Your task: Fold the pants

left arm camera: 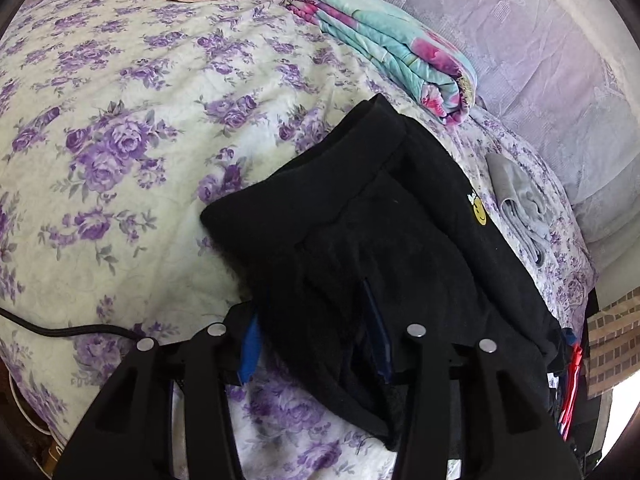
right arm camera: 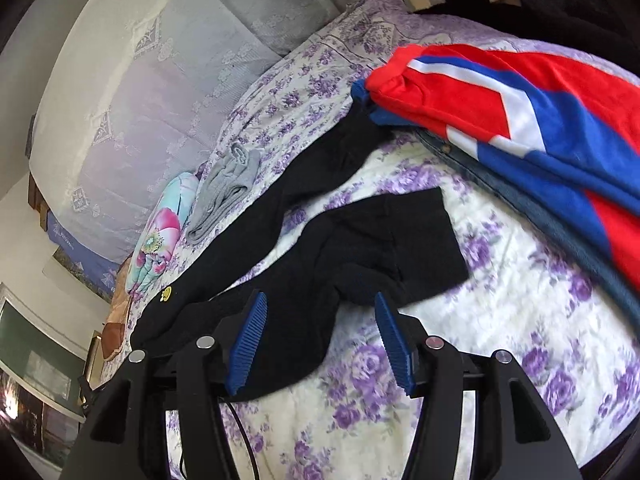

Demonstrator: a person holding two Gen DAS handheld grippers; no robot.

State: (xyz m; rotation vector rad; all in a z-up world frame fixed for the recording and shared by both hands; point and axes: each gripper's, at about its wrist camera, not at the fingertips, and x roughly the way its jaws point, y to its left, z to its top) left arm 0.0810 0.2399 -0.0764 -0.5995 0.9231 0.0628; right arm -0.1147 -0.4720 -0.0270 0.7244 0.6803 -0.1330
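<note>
Black pants with a small yellow smiley patch lie on a purple-flowered bedspread. In the left wrist view my left gripper is open, its blue pads wide apart with the waist end of the pants bunched between and over them. In the right wrist view the pants stretch away with one leg doubled back. My right gripper is open, its blue pads straddling the near edge of the black fabric without pinching it.
A folded teal and pink quilt and a grey garment lie beyond the pants. A red, white and blue garment on denim lies at right. A black cable crosses the bed at left. Grey upholstery backs the bed.
</note>
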